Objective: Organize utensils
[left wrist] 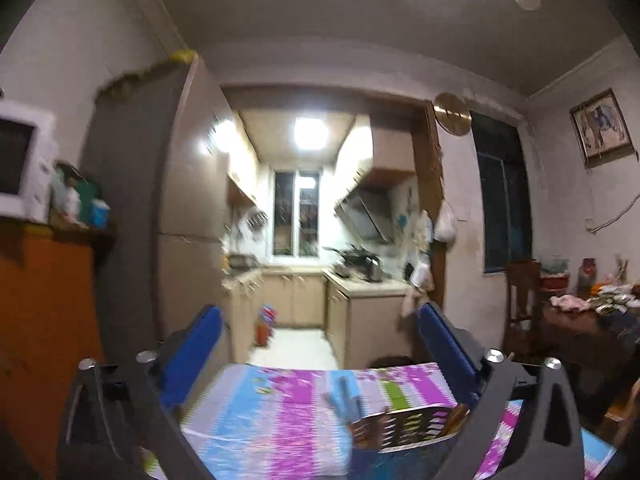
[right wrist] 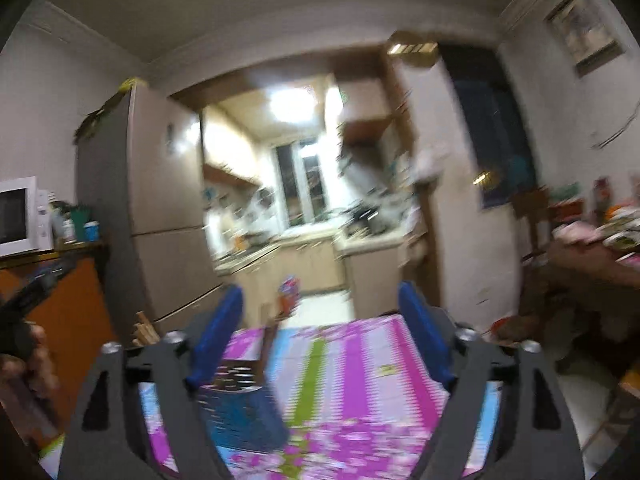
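Both spread wide, gripping nothing: left gripper, right gripper. Perforated holder on striped tablecloth (blurred). Only right view: wooden sticks.

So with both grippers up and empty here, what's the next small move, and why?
Probably tilt the left gripper down toward the perforated utensil holder on the striped tablecloth. Both it and the right gripper are open, hold nothing, and point across the room rather than at the table.
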Motion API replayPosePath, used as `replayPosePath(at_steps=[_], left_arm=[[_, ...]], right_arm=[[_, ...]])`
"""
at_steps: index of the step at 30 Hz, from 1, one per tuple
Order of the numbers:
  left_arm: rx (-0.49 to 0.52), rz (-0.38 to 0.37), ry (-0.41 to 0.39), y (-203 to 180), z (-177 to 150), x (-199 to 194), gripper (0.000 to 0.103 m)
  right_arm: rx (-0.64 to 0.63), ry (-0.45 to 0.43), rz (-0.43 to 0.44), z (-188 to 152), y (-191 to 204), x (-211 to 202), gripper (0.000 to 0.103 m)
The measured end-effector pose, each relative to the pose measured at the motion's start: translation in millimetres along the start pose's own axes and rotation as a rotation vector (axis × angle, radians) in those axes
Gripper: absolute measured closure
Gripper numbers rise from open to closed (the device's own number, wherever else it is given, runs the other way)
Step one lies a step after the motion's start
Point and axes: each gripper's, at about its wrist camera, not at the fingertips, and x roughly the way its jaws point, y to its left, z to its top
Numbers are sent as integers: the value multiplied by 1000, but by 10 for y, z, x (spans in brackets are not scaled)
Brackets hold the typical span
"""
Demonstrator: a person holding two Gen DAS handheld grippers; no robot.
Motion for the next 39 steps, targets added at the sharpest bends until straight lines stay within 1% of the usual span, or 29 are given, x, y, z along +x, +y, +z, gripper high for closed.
replayPosePath(at_steps=[2, 3, 4, 6, 7, 8, 10, 11, 12, 13, 14, 16, 18, 19, 22, 24, 27, 30, 34, 39], left_arm=[[38, 23, 11, 49, -11, -335, 5], [43, 45, 23, 59, -37, -475, 5], [42, 51, 30, 66, -60, -572, 5], [23, 55, 55, 71, -135, -806, 5], [5, 54, 70, 70, -179, -900, 5], [-16, 47, 95, 53, -223, -958, 5], [-9, 23, 192, -62, -352, -1022, 5], [20, 28, 228, -127, -423, -1070, 5], [75, 55, 243, -260, -536, -1119, 5], [96, 62, 245, -321, -589, -1137, 5], [109, 60, 255, -380, -662, -1172, 5], [112, 22, 296, -475, -808, -1233, 5], [115, 15, 312, -542, -904, -1287, 5], [113, 12, 321, -559, -928, -1292, 5], [74, -20, 366, -560, -989, -1293, 5], [59, -17, 387, -542, -1013, -1288, 5], [51, -13, 402, -520, -1027, -1263, 5], [57, -10, 403, -520, -1011, -1260, 5], [57, -24, 409, -540, -1012, -1253, 5], [76, 8, 407, -593, -1076, -1249, 5]], right_arm=[[-32, -41, -75, 1, -74, -371, 5], [-49, -55, -110, -14, -92, -516, 5], [-78, -71, -168, -50, -72, -716, 5], [-105, -103, -244, -152, -16, -972, 5], [-100, -118, -265, -213, 19, -1083, 5], [-94, -110, -268, -260, 41, -1139, 5], [-82, -34, -261, -375, 104, -1175, 5], [-86, 36, -278, -452, 177, -1159, 5], [-107, 94, -306, -536, 261, -1136, 5], [-131, 118, -312, -609, 339, -1124, 5], [-148, 122, -305, -676, 412, -1132, 5], [-180, 133, -293, -805, 566, -1163, 5], [-204, 153, -273, -915, 699, -1195, 5], [-221, 156, -261, -963, 769, -1212, 5], [-269, 140, -279, -977, 880, -1267, 5], [-273, 136, -282, -940, 911, -1272, 5], [-237, 150, -274, -904, 863, -1264, 5], [-207, 176, -261, -904, 819, -1243, 5], [-200, 182, -260, -916, 785, -1256, 5], [-204, 185, -262, -948, 775, -1264, 5]])
